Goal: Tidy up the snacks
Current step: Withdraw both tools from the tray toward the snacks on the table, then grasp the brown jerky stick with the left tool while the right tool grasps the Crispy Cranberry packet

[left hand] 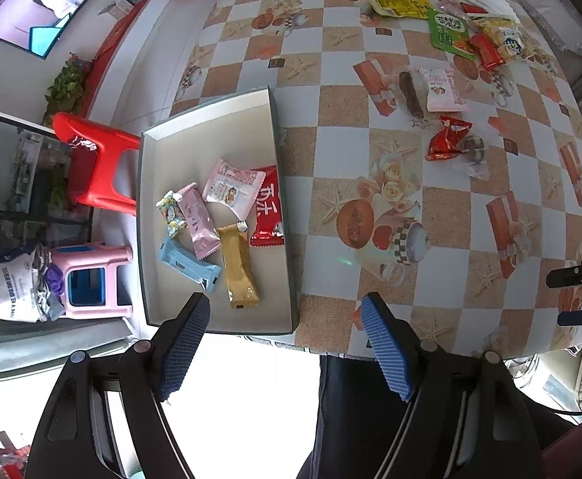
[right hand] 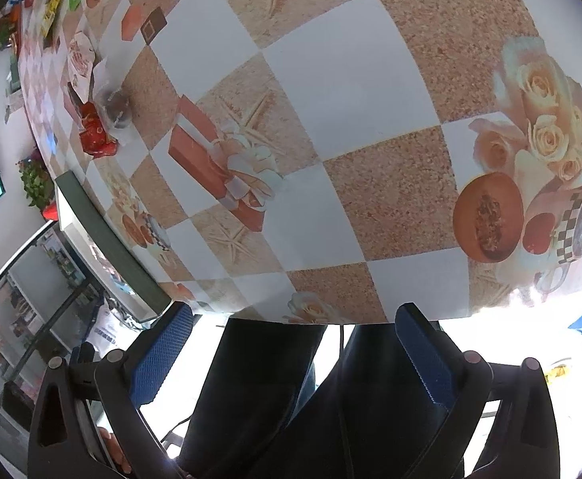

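Note:
A shallow grey box point(left hand: 211, 123) lies at the table's left edge and holds several snack packets, among them a gold bar point(left hand: 239, 265), a pink bar point(left hand: 201, 221) and a red packet point(left hand: 269, 211). My left gripper point(left hand: 285, 311) hangs open over the box's near corner with nothing between its fingers. Loose snacks lie on the checked tablecloth: a red wrapper point(left hand: 448, 137), a brown bar point(left hand: 410, 94), a pink-white packet point(left hand: 442, 90), and a heap at the far right point(left hand: 470, 32). My right gripper point(right hand: 292, 319) stands open and empty above the table's near edge. The red wrapper point(right hand: 95, 135) shows far to its left.
A red stool point(left hand: 95, 159) and a pink stool point(left hand: 91, 279) stand on the floor left of the table, with a white bag point(left hand: 11, 283) beside them. A person's dark trouser legs point(right hand: 291, 399) are below the table edge. The box's side point(right hand: 107, 239) shows in the right wrist view.

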### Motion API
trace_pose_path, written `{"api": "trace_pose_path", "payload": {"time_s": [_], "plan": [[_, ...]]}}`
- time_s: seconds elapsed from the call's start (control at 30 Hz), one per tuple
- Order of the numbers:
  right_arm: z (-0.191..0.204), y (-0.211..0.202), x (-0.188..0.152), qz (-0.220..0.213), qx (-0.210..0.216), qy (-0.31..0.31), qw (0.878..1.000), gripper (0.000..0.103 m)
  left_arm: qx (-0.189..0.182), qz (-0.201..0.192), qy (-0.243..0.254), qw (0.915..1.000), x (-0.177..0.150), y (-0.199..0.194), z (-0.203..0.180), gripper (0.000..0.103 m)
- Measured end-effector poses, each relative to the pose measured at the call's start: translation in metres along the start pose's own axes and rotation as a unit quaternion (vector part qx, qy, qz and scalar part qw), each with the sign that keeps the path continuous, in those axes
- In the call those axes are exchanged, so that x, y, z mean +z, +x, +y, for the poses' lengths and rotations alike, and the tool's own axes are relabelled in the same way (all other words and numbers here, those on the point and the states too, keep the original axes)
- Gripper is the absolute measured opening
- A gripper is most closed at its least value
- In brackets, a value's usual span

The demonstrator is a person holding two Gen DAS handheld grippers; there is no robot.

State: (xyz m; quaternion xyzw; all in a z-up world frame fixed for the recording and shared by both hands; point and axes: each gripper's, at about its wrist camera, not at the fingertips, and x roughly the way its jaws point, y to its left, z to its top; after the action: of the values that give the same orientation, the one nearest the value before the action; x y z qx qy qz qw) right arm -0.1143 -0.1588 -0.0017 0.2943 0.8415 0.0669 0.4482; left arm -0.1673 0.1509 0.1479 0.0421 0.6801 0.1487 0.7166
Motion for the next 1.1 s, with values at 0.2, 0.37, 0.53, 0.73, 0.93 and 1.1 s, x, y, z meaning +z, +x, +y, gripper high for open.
{"api": "trace_pose_path", "payload": {"time_s": [0.2,0.37,0.53,0.73,0.93,1.1], "plan": [[-0.016,-0.005,-0.001,-0.011,0.008,0.022,1.0,0.102,-0.013,-0.006,0.01,0.9998,0.011,-0.005,-0.004,0.081],[-0.029,-0.003,-0.002,-0.014,0.014,0.045,0.999,0.102,-0.038,-0.011,0.042,0.9983,0.034,-0.009,-0.021,0.081],[-0.034,-0.006,-0.002,-0.026,0.011,0.061,0.998,0.102,-0.061,-0.009,0.072,0.9955,0.061,-0.005,-0.04,0.081],[-0.034,-0.002,-0.006,-0.033,-0.01,0.063,0.997,0.102,-0.076,0.012,0.067,0.9948,0.106,0.023,-0.049,0.081],[-0.026,0.003,-0.02,-0.041,-0.062,0.034,0.997,0.102,-0.106,0.041,0.027,0.9932,0.156,0.065,-0.049,0.081],[-0.031,0.009,-0.032,-0.042,-0.091,0.043,0.994,0.102,-0.106,0.045,0.04,0.9925,0.19,0.101,-0.072,0.081]]}}
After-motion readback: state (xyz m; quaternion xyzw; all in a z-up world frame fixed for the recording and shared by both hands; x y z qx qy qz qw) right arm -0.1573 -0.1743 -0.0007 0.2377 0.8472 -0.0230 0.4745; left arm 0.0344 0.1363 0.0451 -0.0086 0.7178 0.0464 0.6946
